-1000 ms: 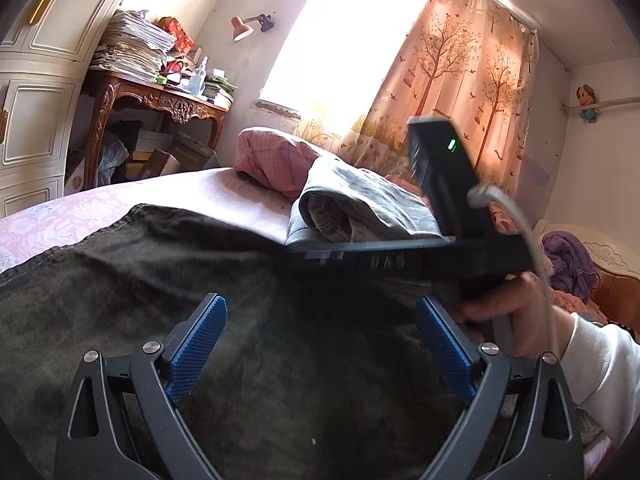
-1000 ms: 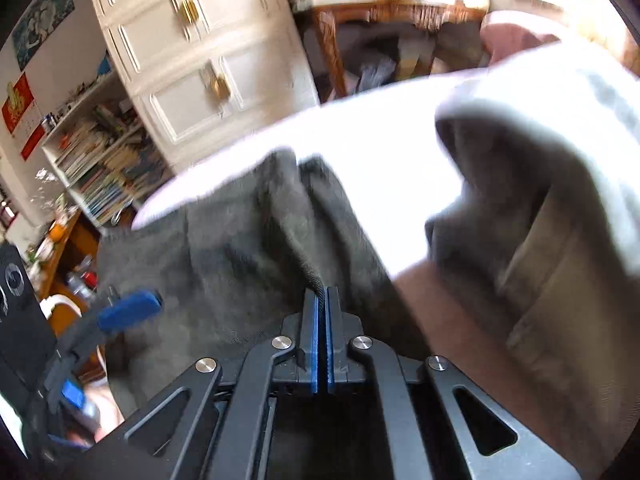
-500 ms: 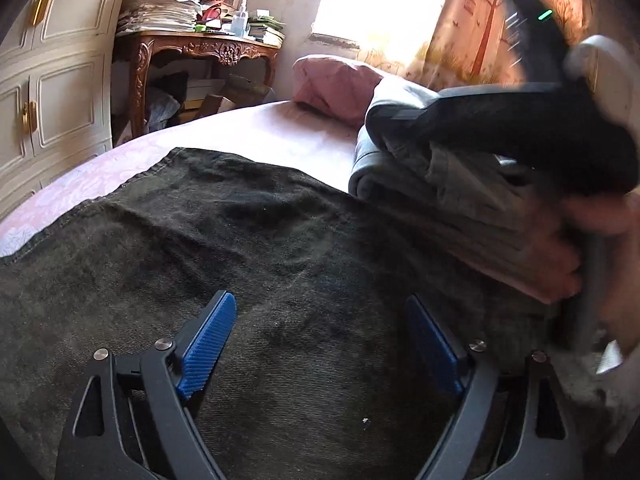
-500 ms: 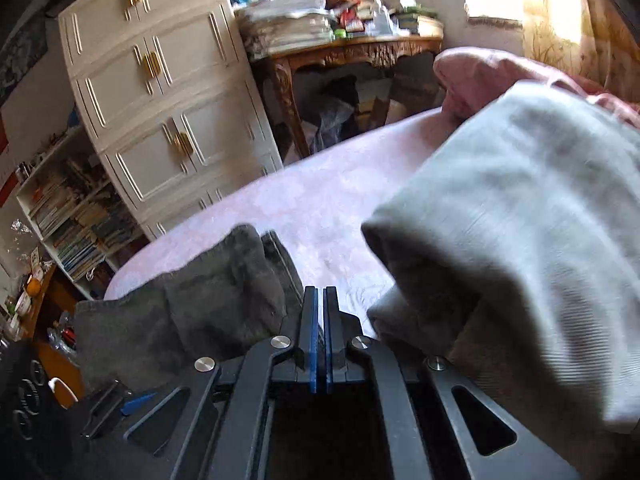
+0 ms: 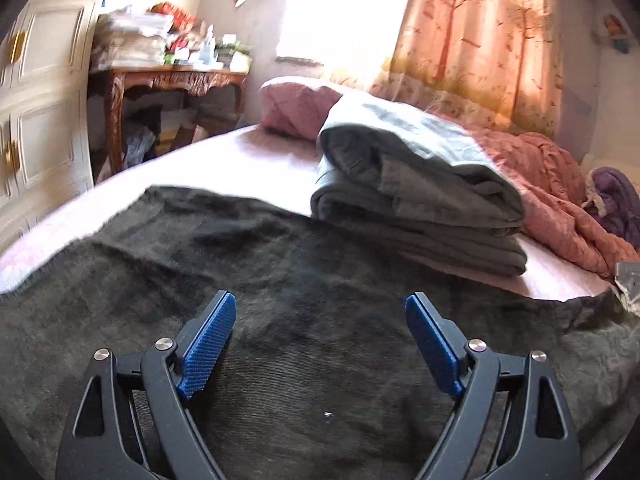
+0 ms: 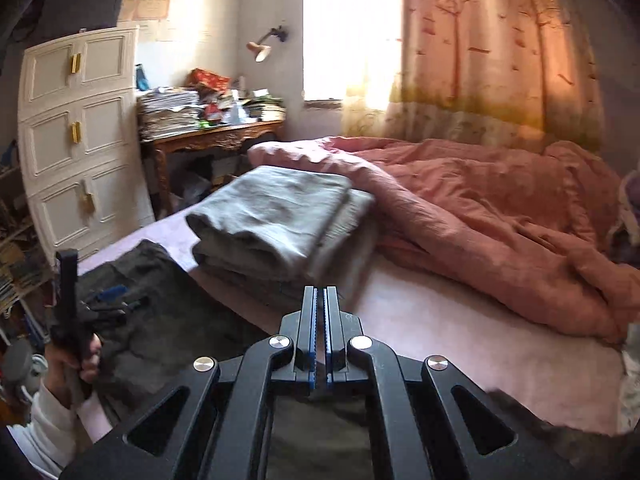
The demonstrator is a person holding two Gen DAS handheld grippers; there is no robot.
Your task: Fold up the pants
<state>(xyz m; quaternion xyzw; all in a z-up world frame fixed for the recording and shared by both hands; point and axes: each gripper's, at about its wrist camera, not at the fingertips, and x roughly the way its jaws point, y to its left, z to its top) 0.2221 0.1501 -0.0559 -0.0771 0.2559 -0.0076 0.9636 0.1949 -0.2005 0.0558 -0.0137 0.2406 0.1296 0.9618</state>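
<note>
Dark grey pants (image 5: 280, 264) lie spread flat across the near part of the bed. My left gripper (image 5: 320, 300) hovers just over them, open, with only flat cloth showing between its blue pads (image 5: 208, 344). In the right wrist view the pants (image 6: 160, 320) lie at the lower left, where a hand (image 6: 76, 360) holds the left gripper (image 6: 112, 298) over them. My right gripper (image 6: 320, 292) is shut, pads together with nothing visible between them. It points across the bed at a folded grey stack (image 6: 280, 216).
The folded grey clothes (image 5: 420, 200) sit on the pink sheet (image 6: 460, 340) just beyond the pants. A crumpled pink quilt (image 6: 500, 216) fills the right of the bed, and a pillow (image 5: 296, 108) lies behind. A white cabinet (image 6: 80, 140) and cluttered desk (image 6: 212, 136) stand left.
The right gripper and its hand have swept out of the left wrist view, and the right view has swung from the pants' edge toward the window. The left gripper shifted slightly over the pants.
</note>
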